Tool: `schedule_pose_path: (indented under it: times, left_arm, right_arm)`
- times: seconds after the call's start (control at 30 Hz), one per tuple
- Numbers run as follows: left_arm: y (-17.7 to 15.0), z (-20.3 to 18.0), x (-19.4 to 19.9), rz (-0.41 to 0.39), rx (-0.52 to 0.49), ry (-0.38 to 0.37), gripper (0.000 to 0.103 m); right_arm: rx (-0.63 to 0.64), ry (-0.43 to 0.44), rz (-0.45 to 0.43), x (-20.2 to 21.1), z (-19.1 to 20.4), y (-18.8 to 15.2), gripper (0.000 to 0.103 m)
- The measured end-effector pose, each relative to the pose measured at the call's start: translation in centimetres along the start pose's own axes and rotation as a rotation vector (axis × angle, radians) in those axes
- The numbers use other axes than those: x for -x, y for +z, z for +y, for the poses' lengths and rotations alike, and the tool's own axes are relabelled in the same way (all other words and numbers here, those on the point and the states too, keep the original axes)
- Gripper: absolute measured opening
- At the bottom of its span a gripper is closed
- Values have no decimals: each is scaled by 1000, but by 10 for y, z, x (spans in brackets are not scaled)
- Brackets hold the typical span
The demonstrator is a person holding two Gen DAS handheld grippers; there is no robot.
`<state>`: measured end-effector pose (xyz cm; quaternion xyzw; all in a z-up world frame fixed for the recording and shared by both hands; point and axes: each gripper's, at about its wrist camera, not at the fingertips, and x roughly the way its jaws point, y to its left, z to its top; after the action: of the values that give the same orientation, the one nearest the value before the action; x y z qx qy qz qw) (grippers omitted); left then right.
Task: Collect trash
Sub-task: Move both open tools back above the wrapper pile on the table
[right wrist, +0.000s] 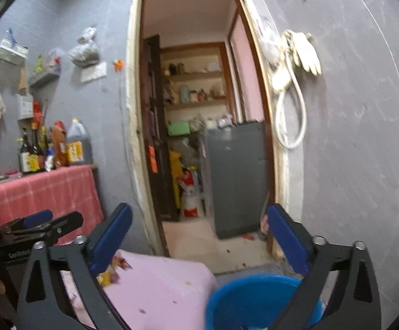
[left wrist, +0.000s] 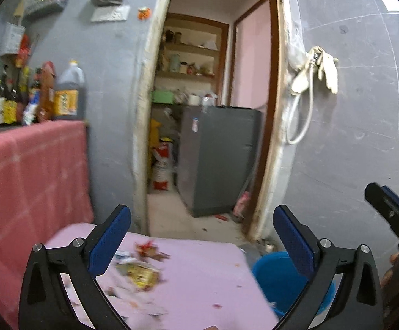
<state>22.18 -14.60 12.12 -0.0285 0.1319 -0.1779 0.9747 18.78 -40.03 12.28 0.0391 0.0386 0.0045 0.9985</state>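
Observation:
A pile of crumpled wrappers and scraps (left wrist: pixel 141 269) lies on the pink tabletop (left wrist: pixel 199 275), blurred, just below my left gripper (left wrist: pixel 200 220). That gripper is open wide with nothing between its blue pads. A blue bucket (left wrist: pixel 279 277) stands on the floor at the table's right corner. In the right wrist view the bucket (right wrist: pixel 254 299) sits low between the fingers of my right gripper (right wrist: pixel 199 217), which is open and empty above it. The same scraps (right wrist: pixel 114 269) show at the pink table's left behind one pad. Each gripper appears at the edge of the other's view.
A table with a red checked cloth (left wrist: pixel 29 170) carries several bottles (left wrist: pixel 67 93) at the left. Straight ahead is an open doorway (left wrist: pixel 213 110) with a grey cabinet (left wrist: pixel 218 159) and shelves inside. White gloves and a hose (left wrist: pixel 317 68) hang on the grey wall.

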Motion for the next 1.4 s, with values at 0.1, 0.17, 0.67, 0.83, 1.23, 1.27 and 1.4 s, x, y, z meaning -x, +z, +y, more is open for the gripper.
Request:
schedule_pose_path:
  times: [0.1, 0.17, 0.67, 0.83, 1.23, 1.27, 1.4]
  left_arm:
    - [0, 15, 12, -16, 3, 37, 102]
    - [0, 26, 18, -23, 5, 60, 102]
    - [-27, 105, 38, -47, -31, 227, 102]
    - [-40, 123, 24, -7, -39, 241, 102]
    - [-72, 140, -31, 139, -44, 221, 102]
    - [-74, 139, -35, 151, -46, 216, 102]
    - [-84, 141, -54, 216, -45, 190, 101]
  right_arm:
    - [1, 35, -30, 2, 17, 4, 103]
    - [4, 62, -50, 1, 31, 5, 103]
    - [17, 196, -83, -26, 101, -13, 103]
    - [40, 220, -51, -44, 113, -28, 103]
    - [96, 242, 98, -94, 111, -69, 103]
    - [103, 242, 111, -98, 110, -72, 103]
    - [124, 243, 180, -117, 106, -84, 102]
